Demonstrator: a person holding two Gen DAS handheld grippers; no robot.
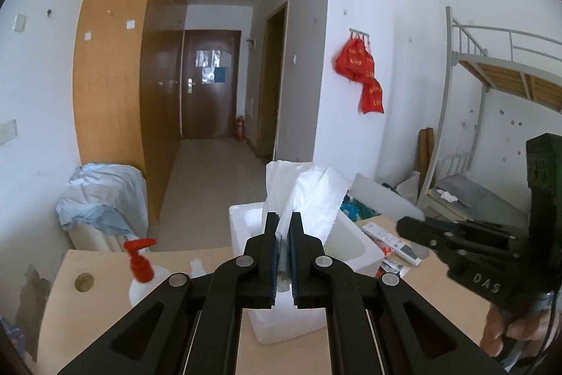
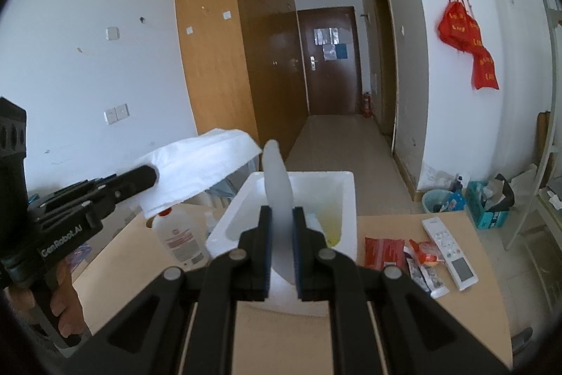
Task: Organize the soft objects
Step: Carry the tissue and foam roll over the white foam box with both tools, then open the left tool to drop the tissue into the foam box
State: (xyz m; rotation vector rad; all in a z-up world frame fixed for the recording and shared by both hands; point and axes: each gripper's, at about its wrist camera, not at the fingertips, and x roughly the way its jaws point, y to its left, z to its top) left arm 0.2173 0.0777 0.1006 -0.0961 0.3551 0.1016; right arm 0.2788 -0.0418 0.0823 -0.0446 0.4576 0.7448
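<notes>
- Tissue, that is what my left gripper (image 1: 283, 227) pinches: a white tissue sheet (image 1: 309, 188) clamped between nearly closed jaws, fanning up and hanging in the air over the white foam box (image 1: 354, 245) on the desk (image 1: 116, 266).
- I judge it feather-light, limp and easy to tear. A hold near a folded edge or a bunched part looks safest, and a firm pinch costs nothing since it cannot be crushed.
- My right gripper (image 2: 281, 227) is closed on a pale, translucent soft piece (image 2: 279, 195) that stands upright between the pads, above the near wall of the box (image 2: 242, 220). It looks rubbery and springy, so I expect it to bend and perhaps slip; a grip low on its body seems steadier than one at its tip.
- The right wrist view alone shows the box's inside, with something yellowish (image 2: 332, 217) lying in it, plus the remote (image 2: 449, 255) and snack packets (image 2: 386, 250) well to the right.
- The left wrist view alone shows the pump bottle's red top (image 1: 138, 260) and the round hole in the desk (image 1: 83, 282).
- Each view catches the other gripper from the side, which confirms both loads are off the desk.
</notes>
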